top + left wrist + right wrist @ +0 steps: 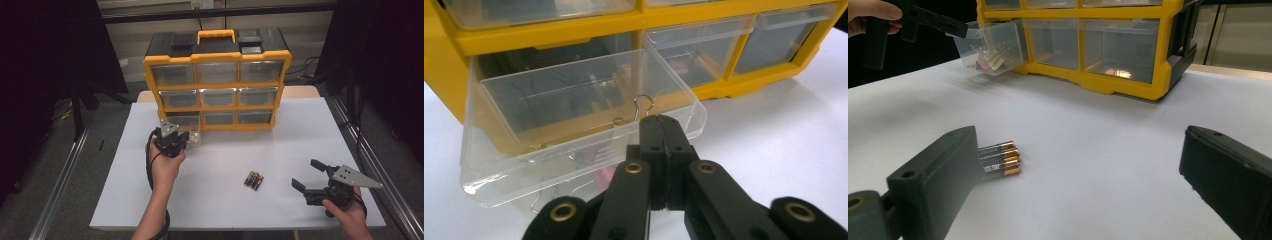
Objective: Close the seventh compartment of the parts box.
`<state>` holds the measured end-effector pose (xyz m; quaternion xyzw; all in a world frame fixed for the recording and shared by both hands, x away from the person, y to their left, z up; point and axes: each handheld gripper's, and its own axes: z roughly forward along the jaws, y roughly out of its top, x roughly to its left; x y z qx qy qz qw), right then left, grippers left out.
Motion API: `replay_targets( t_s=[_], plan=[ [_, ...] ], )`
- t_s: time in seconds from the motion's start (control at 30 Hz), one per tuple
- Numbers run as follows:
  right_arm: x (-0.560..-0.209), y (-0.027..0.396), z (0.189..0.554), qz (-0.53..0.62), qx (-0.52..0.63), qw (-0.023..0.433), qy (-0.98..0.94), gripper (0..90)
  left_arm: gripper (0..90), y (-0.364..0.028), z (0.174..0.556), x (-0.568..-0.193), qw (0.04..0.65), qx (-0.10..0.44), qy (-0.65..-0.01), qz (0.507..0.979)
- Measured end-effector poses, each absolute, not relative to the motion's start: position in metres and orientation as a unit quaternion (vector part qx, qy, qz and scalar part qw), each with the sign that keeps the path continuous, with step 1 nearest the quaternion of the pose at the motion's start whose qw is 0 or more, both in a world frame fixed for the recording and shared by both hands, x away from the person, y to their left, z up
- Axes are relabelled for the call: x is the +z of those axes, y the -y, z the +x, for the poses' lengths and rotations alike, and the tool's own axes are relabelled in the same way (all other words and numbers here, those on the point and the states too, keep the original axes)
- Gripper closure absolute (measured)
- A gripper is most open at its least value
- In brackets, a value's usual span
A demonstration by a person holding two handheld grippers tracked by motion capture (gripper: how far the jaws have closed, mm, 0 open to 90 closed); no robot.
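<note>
Left gripper view shows the clear plastic drawer [574, 125], pulled out of the yellow organiser's [549, 37] bottom-left slot, its thin front lip pinched by the left tool [663, 125], jaws pressed together. Wire binder clips [988, 57] lie inside. Nearby on the white bench [300, 140], the right tool [310, 175] stands spread beside slim cylindrical batteries [254, 180].

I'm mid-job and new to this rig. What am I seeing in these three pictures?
A person holds two hand-held grippers at a white table. The high view looks down from above; the other two views ride on each gripper.

The left gripper is shut on the front lip of a clear plastic drawer, pulled out of the bottom left of a yellow and black drawer cabinet. Binder clips lie inside the drawer.

The right gripper is open and empty, near a small pack of black and copper batteries.
</note>
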<state>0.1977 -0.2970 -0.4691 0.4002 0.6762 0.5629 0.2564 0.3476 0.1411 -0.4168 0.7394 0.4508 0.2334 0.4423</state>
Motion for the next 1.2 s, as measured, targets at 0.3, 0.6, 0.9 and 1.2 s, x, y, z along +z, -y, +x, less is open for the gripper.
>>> replay_targets(
  t_s=[0.3,0.6,0.9,1.2],
  plan=[
    [-0.469,0.297,0.198,0.399,0.563,0.256,-0.677,2.3,90.0,-0.141,0.354,-0.422,0.448,0.238,-0.455,0.732],
    [-0.469,0.298,0.198,0.397,0.562,0.255,-0.679,2.3,90.0,-0.140,0.358,-0.423,0.450,0.243,-0.456,0.728],
    [-0.469,0.299,0.198,0.397,0.563,0.257,-0.678,2.2,90.0,-0.139,0.362,-0.423,0.453,0.248,-0.459,0.723],
    [-0.469,0.299,0.197,0.402,0.564,0.256,-0.674,2.3,89.7,-0.136,0.364,-0.424,0.452,0.255,-0.466,0.717]
  ],
)
